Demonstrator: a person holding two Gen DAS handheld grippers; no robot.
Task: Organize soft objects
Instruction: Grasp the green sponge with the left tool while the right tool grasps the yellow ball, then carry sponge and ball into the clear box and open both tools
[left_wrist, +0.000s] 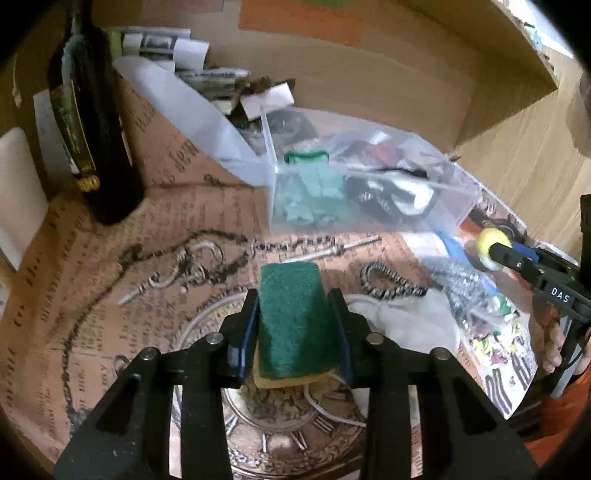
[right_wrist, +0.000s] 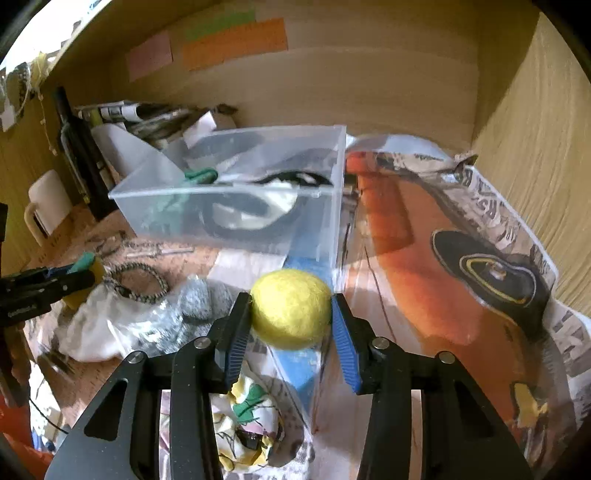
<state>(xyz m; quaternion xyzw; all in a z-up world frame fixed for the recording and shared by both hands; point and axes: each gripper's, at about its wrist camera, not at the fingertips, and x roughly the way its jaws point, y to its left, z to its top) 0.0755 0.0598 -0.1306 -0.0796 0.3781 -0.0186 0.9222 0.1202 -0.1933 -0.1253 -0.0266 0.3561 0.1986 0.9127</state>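
My left gripper (left_wrist: 294, 297) is shut on a green-topped sponge (left_wrist: 293, 317) with a yellow underside, held above the paper-covered table. My right gripper (right_wrist: 291, 301) is shut on a yellow felt ball (right_wrist: 291, 308); the ball also shows in the left wrist view (left_wrist: 489, 248). A clear plastic bin (right_wrist: 236, 192) stands beyond both grippers and holds green cloth (left_wrist: 314, 184) and black-and-white fabric (right_wrist: 258, 206). The left gripper and sponge appear at the left edge of the right wrist view (right_wrist: 79, 271).
A dark bottle (left_wrist: 86, 122) stands at the back left, a white mug (right_wrist: 48, 206) near it. A braided loop (right_wrist: 138, 282), a chain with metal hooks (left_wrist: 177, 273), a white cloth (left_wrist: 406, 325), a grey scrubber (right_wrist: 199, 299) and a printed cloth (right_wrist: 251, 424) lie on the table. Wooden walls enclose the back and right.
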